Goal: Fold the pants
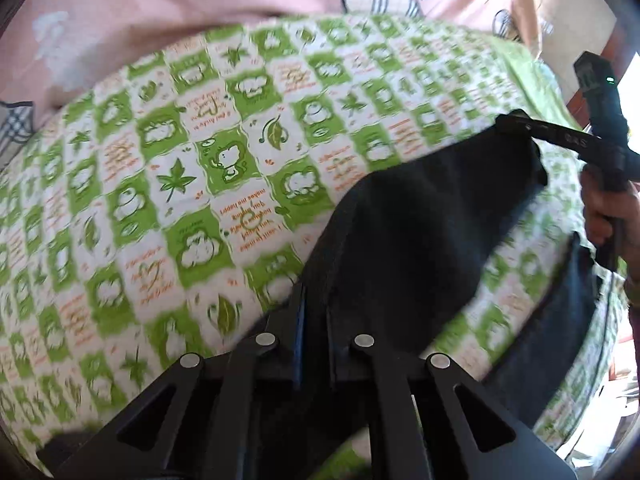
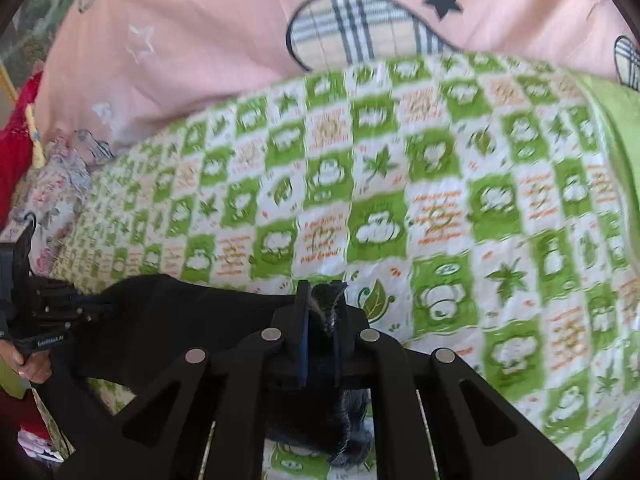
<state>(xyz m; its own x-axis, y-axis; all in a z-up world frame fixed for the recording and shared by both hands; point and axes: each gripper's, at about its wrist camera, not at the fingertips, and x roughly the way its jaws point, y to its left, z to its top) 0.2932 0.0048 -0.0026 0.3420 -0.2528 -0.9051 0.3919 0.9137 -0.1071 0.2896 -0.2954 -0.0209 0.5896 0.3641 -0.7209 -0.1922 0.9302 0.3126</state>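
Note:
The black pants (image 1: 420,232) hang stretched between my two grippers above the green and white patterned bed cover (image 1: 180,184). My left gripper (image 1: 316,304) is shut on one end of the cloth. In the left wrist view my right gripper (image 1: 520,120) is shut on the far end at the upper right. In the right wrist view my right gripper (image 2: 322,300) pinches the black pants (image 2: 180,312), with frayed cloth between its fingers. My left gripper (image 2: 96,308) holds the other end at the far left.
A pink quilt (image 2: 192,44) with plaid and star patches lies beyond the bed cover (image 2: 440,200). A floral cloth (image 2: 52,196) and red fabric (image 2: 16,152) sit at the left edge. More dark cloth (image 1: 548,328) hangs at the lower right.

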